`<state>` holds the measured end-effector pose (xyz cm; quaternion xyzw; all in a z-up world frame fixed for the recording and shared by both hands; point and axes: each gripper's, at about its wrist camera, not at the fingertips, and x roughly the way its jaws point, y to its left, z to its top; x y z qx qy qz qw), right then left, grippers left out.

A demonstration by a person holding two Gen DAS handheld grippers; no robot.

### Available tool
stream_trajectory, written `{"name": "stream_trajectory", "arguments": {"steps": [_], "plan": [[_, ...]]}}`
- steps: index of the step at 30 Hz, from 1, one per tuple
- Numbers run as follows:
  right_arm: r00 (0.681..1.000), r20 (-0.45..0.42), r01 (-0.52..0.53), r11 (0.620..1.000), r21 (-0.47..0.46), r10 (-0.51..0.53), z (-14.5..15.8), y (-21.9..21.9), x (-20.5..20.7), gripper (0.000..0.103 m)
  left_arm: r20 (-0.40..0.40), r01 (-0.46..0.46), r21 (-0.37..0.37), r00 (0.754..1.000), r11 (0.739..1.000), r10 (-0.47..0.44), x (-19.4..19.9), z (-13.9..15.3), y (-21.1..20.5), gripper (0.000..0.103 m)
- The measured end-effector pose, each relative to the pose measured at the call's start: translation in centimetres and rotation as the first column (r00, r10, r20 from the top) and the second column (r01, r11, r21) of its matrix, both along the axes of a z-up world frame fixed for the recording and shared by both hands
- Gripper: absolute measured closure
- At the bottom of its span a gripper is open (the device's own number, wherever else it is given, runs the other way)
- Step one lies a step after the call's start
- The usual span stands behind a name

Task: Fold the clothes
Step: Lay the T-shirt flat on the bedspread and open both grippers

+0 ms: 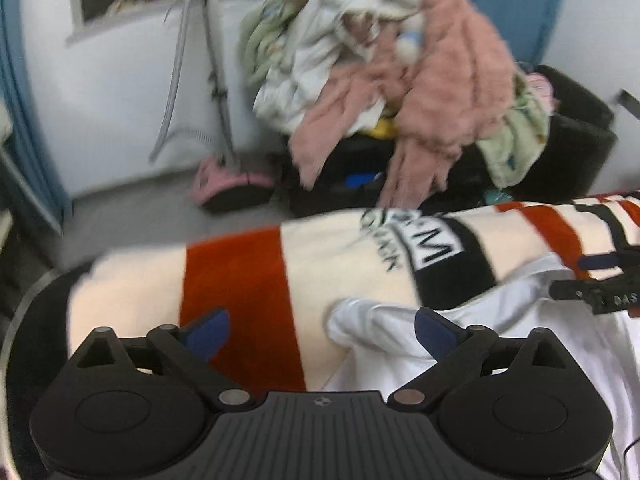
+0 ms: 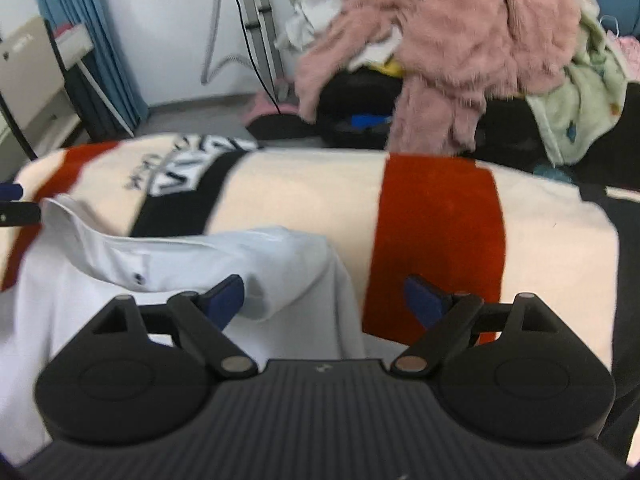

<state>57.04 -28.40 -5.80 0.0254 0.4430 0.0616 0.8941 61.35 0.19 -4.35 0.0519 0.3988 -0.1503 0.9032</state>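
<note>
Left claw (image 1: 322, 334) hung wide open, nothing between its blue pads. Just ahead of it lay the white shirt (image 1: 460, 344), its rumpled end pointing toward the claw's right pad. Right claw (image 2: 324, 300) was likewise spread wide and empty, with the shirt's bunched sleeve or shoulder (image 2: 276, 264) directly before its left pad; whether the pad touched the cloth could not be told. Both views were blurred.

The shirt lay on a striped blanket (image 2: 436, 240) of cream, red and black that covered the work surface. Its collar or placket edge, with a small dark button (image 2: 139, 278), sat on the shirt's far side, near the blanket's black band. The shirt looked unfolded and creased, so the task seemed near its start.

Judgement: the step in hand was taking hold of the shirt to spread it. To do it well, each claw should pinch a single layer at the shirt's outer edges, shoulder or hem, not the bunched lump, and avoid catching the blanket beneath. Pulling the two grips apart evenly should flatten it.

Beyond the shirt, past the blanket's far edge, a heap of laundry (image 1: 400, 60) with a fuzzy pink garment (image 2: 480, 40) waited on a dark seat.
</note>
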Motion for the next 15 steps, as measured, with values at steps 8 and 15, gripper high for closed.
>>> {"name": "stream_trajectory", "arguments": {"steps": [8,15], "plan": [[0.973,0.226,0.049,0.999,0.011,-0.051,3.5,1.7,-7.7,0.015,0.189,-0.048,-0.073,0.980,0.996,0.061,-13.0,4.0,-0.5,0.003],[0.916,0.384,0.098,0.993,0.067,-0.116,7.1,2.7,-22.0,0.015,0.303,-0.099,-0.134,0.943,0.986,0.136,-28.0,6.3,-0.9,0.003]]}}
